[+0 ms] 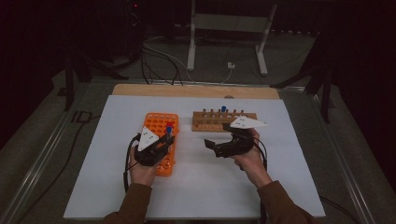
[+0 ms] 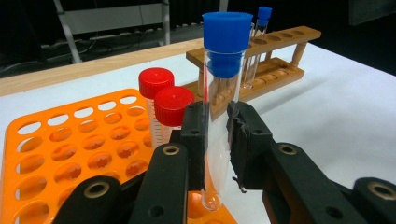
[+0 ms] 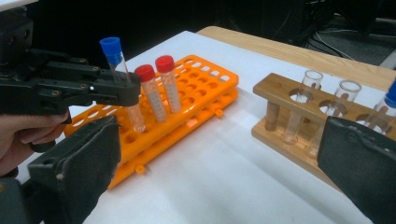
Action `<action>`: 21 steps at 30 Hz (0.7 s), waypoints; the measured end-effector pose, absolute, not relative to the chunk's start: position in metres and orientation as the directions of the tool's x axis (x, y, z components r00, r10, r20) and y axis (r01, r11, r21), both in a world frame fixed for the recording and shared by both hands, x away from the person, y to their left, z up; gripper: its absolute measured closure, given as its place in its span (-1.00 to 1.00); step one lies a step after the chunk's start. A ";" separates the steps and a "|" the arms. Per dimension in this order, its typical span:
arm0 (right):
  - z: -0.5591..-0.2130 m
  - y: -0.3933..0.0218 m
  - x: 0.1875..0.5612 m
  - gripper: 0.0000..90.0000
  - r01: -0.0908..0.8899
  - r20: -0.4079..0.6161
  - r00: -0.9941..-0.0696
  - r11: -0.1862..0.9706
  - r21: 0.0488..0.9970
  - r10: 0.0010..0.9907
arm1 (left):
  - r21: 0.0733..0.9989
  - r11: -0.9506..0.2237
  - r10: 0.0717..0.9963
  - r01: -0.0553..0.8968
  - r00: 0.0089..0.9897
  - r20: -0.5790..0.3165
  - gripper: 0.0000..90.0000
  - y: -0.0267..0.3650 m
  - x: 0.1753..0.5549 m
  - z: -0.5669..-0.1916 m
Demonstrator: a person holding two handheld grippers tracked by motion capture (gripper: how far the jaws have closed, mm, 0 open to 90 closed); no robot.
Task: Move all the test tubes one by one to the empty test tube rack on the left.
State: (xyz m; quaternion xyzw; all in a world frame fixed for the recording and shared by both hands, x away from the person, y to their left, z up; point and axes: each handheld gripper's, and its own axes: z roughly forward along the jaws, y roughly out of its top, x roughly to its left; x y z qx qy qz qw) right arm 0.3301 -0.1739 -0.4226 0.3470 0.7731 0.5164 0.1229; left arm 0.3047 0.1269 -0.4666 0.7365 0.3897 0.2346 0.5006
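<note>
A: Left gripper (image 2: 217, 140) status?
B: Clamped on clear glass test tube with blue cap (image 2: 223, 93). Held upright over near edge of orange plastic perforated tube rack (image 2: 70, 144), tube base just above rack surface.

A: Right gripper (image 3: 219, 168) status?
B: Jaws spread wide, nothing between them. Positioned over white table sheet (image 1: 201, 186), between orange rack and brown wooden tube rack (image 3: 299, 121).

A: Rack contents?
B: Two red-capped tubes (image 2: 166, 105) upright in orange rack, just beside held tube. Clear uncapped tubes (image 3: 303, 102) in wooden rack.
</note>
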 end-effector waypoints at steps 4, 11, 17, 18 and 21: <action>-0.426 -0.180 0.329 -1.00 0.412 0.166 -0.725 0.228 0.882 0.669 | 0.915 -0.221 0.810 0.338 0.586 -0.021 0.72 0.124 0.304 -0.470; -0.428 -0.187 0.325 -1.00 0.410 0.161 -0.718 0.225 0.884 0.677 | 0.920 -0.213 0.820 0.329 0.572 -0.014 0.72 0.130 0.300 -0.471; -0.432 -0.188 0.324 -1.00 0.410 0.162 -0.718 0.224 0.884 0.677 | 0.927 -0.196 0.826 0.319 0.563 -0.019 0.72 0.134 0.297 -0.474; -0.432 -0.188 0.324 -1.00 0.411 0.164 -0.719 0.224 0.884 0.675 | 0.928 -0.193 0.826 0.318 0.563 -0.021 0.72 0.134 0.296 -0.474; -0.432 -0.187 0.323 -1.00 0.410 0.162 -0.721 0.227 0.883 0.674 | 0.932 -0.189 0.827 0.308 0.562 -0.018 0.71 0.134 0.296 -0.476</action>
